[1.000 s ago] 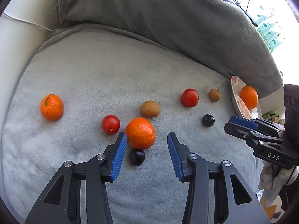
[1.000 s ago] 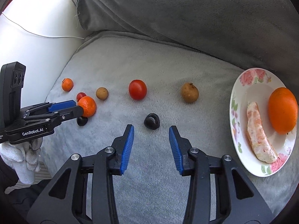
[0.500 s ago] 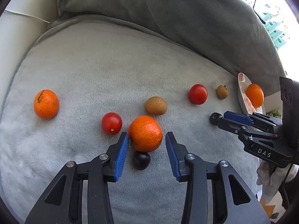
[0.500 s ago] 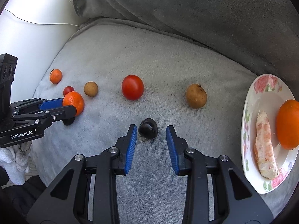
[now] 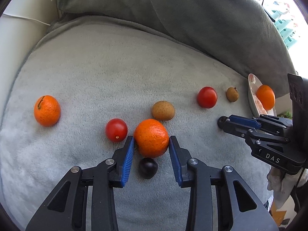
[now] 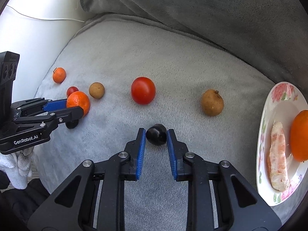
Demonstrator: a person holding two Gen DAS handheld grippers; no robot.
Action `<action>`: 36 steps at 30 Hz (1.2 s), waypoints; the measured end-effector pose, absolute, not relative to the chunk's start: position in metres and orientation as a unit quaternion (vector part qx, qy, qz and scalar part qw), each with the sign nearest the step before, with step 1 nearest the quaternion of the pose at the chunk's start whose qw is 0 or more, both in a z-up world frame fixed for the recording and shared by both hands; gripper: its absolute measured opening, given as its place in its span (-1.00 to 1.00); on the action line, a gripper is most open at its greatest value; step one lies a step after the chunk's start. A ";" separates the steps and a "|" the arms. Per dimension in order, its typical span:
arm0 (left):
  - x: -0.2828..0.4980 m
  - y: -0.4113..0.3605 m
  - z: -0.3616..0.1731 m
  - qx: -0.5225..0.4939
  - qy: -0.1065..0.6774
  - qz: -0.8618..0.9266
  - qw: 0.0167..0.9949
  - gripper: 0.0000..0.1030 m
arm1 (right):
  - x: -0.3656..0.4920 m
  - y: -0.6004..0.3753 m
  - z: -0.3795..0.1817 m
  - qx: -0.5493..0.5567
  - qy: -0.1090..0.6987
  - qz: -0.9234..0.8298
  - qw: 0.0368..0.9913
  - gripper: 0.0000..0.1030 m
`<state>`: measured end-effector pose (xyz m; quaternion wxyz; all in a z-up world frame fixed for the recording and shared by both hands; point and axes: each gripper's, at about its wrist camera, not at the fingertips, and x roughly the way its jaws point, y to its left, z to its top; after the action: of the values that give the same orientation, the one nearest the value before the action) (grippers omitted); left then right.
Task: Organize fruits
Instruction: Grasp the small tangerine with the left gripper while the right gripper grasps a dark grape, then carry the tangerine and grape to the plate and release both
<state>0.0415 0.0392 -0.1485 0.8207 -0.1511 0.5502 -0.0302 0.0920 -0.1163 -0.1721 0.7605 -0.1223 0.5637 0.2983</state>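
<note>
On the grey cushion, the dark plum sat clenched in my right gripper, which had just dropped and shut; my left gripper was closing around the orange. Both looked ready for lifting.

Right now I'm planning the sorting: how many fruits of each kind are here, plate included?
Whole tangerines: 3
Peeled tangerine piece: 1
Red tomatoes: 2
Brown round fruits: 2
Dark plums: 2
Total: 10
</note>
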 end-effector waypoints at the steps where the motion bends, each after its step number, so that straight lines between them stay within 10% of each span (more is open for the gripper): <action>1: 0.042 0.039 -0.149 -0.153 0.549 -0.030 0.821 -0.33 | 0.092 -0.116 -0.172 -0.122 0.563 0.299 0.761 -0.55; 36: 0.057 0.007 -0.098 -0.151 0.501 -0.091 0.848 -0.37 | 0.092 -0.205 -0.105 -0.008 0.512 0.264 0.818 -0.57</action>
<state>0.0570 0.0072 -0.0982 0.8476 -0.1505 0.5006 -0.0910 0.0917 -0.2053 -0.1048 0.8176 -0.0077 0.5117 0.2640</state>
